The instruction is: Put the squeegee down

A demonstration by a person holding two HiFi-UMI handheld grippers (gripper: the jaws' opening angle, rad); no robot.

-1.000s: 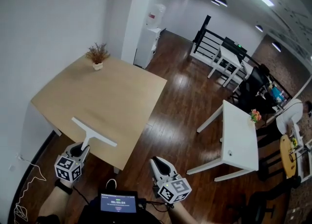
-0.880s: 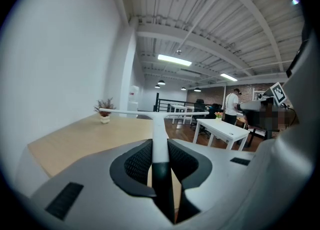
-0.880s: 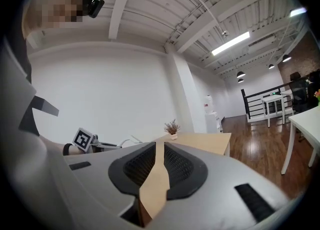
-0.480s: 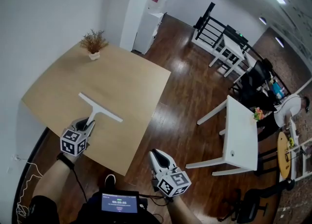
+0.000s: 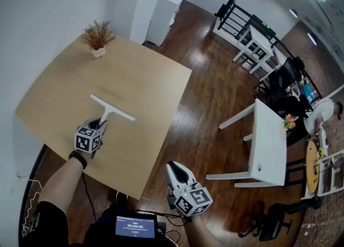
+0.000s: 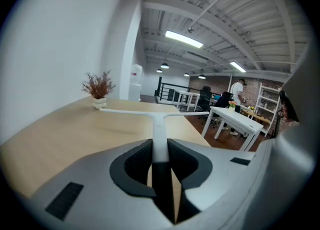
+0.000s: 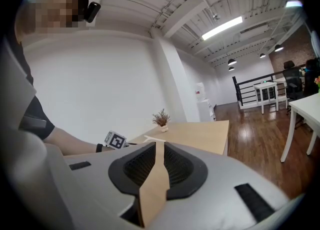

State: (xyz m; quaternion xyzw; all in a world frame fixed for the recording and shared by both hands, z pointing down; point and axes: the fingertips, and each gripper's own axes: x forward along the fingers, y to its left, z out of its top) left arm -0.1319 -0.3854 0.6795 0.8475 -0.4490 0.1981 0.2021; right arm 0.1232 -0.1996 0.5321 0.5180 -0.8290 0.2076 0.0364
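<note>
Head view: the left gripper [image 5: 100,125] is clamped tight on the white handle of the squeegee [image 5: 113,107], over the wooden table [image 5: 145,79]. The squeegee sits about the middle of the table, a bit nearer the near edge, with its long bar pointing away from the gripper. The right gripper [image 5: 173,166] hangs off the table's near edge, over the floor. Its jaws show a thin gap and grasp nothing.

I think the step now is lowering the squeegee. Next it needs to lie flat on the wood, and then the left jaws must let go.

I cannot tell if the bar touches the table yet. The handle's end is hidden inside the jaws.
</note>
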